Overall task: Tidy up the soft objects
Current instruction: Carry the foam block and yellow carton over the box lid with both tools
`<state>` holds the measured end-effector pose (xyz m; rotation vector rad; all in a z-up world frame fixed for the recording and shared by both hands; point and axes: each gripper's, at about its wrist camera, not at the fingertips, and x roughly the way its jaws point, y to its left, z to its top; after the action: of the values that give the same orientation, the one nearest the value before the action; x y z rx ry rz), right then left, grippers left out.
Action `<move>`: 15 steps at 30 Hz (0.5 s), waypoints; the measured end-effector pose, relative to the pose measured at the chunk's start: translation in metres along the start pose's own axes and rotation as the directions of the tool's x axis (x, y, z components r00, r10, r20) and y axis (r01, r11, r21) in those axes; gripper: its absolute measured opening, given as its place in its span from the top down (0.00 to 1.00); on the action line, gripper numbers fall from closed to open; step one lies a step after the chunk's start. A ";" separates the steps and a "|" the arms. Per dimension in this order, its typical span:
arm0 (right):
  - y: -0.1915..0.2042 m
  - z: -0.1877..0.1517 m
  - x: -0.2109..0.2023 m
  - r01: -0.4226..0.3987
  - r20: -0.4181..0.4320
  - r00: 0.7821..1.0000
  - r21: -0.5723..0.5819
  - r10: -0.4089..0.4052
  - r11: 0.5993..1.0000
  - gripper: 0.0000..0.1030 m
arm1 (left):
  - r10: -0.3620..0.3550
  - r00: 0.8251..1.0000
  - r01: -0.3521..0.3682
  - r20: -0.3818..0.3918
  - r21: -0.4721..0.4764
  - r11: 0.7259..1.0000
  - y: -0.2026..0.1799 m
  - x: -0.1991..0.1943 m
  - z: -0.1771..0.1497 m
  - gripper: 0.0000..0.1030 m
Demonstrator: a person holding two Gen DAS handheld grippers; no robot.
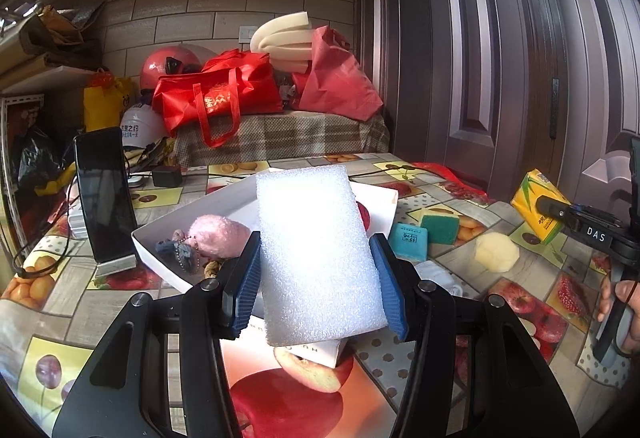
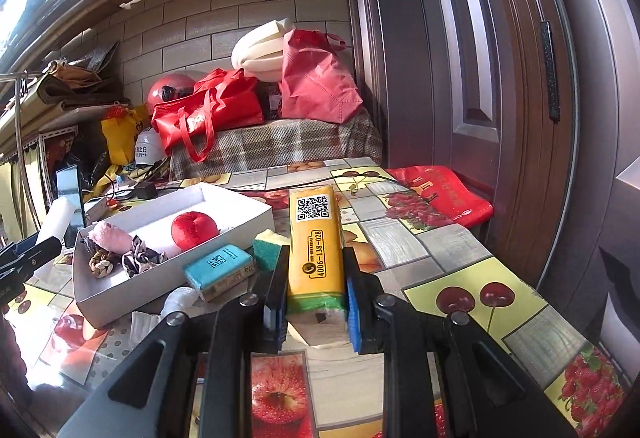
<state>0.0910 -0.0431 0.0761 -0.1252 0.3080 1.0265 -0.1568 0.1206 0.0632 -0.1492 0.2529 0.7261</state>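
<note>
While the left gripper (image 1: 316, 270) is pinching a white foam block (image 1: 316, 254) above the near edge of the fruit-print table (image 2: 460, 250), the right gripper (image 2: 316, 302) is clamping a yellow tissue pack (image 2: 316, 242). A white tray (image 2: 236, 204) toward the table's left side is holding a pink plush (image 2: 110, 236) and a red ball (image 2: 194, 230); a teal packet (image 2: 220, 266) and a sponge (image 2: 267, 248) are lying just beside its near wall.

White foam block (image 1: 320, 254) hides much of the white box (image 1: 168, 222).
</note>
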 end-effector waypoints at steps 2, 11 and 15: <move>0.010 0.000 0.003 -0.015 -0.009 1.000 -0.026 0.015 1.000 0.78 | 0.014 1.000 -0.014 0.000 -0.004 1.000 0.006 0.000 0.000 0.49; 0.062 -0.005 0.010 -0.127 -0.032 0.992 -0.118 0.124 0.985 0.78 | 0.059 0.998 -0.059 0.000 -0.007 0.998 0.027 0.001 -0.001 0.49; 0.089 -0.006 0.013 -0.188 -0.044 0.982 -0.159 0.183 0.969 0.78 | 0.080 0.997 -0.080 0.002 -0.006 0.997 0.033 0.001 -0.001 0.49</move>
<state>0.0194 0.0120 0.0696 -0.2632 0.2654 1.2367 -0.1788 0.1456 0.0605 -0.1449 0.2555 0.8063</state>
